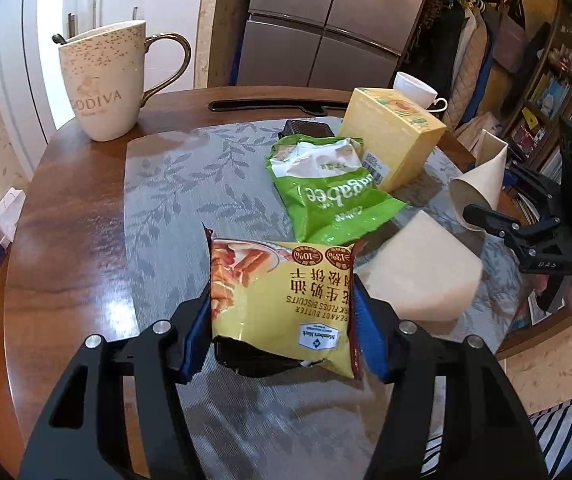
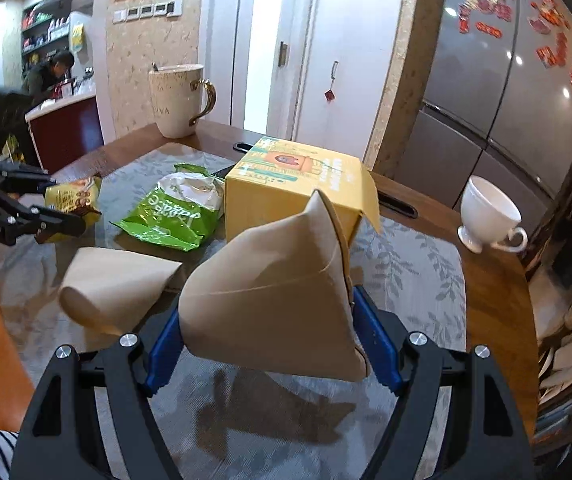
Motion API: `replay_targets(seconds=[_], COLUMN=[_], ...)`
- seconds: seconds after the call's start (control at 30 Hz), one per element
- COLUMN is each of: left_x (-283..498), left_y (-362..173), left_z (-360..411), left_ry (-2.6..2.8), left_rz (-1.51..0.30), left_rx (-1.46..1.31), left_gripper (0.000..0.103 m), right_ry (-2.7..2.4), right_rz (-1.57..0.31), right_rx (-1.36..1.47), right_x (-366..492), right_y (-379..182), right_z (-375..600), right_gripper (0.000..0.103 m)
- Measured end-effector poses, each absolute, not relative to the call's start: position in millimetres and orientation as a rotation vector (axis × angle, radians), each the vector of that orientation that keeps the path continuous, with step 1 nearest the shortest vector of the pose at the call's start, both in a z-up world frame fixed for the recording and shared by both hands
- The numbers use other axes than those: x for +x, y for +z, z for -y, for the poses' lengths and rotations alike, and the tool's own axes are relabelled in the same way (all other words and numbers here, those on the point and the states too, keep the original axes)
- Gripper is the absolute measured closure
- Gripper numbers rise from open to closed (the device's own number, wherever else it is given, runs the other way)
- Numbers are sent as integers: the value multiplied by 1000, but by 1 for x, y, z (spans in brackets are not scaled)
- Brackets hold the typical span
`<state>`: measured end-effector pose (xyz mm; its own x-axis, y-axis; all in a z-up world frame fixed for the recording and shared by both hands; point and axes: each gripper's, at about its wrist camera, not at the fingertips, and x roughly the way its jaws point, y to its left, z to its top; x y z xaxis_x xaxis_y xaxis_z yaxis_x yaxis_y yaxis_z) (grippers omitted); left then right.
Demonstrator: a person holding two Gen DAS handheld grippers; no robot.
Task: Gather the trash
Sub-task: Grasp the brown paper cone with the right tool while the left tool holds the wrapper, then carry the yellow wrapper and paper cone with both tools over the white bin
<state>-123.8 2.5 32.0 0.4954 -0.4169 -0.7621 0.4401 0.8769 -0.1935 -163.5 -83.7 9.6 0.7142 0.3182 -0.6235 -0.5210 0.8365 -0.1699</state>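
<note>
My left gripper (image 1: 282, 320) is shut on a yellow biscuit packet (image 1: 282, 296) and holds it just above the table; it also shows in the right wrist view (image 2: 72, 200). My right gripper (image 2: 270, 340) is shut on a beige paper cone cup (image 2: 270, 296), lifted off the table; it shows in the left wrist view (image 1: 481, 176). A second beige paper cup (image 2: 114, 288) lies on its side on the placemat. A green snack bag (image 1: 325, 188) lies crumpled beside a yellow carton box (image 1: 393, 132).
A Godiva mug (image 1: 106, 84) stands at the far left of the round wooden table (image 1: 66, 216). A white teacup (image 2: 489, 216) stands near the right edge. A dark small object (image 1: 305, 128) lies behind the green bag. A fridge and bookshelves are beyond.
</note>
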Motion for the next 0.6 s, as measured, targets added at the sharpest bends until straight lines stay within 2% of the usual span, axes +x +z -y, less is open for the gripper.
replay_targets(seconds=[0.6], left_x=[-194], left_y=[46], left_z=[24], left_ry=[-462], left_rz=[-891], left_rx=[77], left_gripper=[42], right_ry=[562], right_rz=[-656], right_rx=[-253], right_x=[-235], right_y=[18], right_z=[118], right_gripper=[27])
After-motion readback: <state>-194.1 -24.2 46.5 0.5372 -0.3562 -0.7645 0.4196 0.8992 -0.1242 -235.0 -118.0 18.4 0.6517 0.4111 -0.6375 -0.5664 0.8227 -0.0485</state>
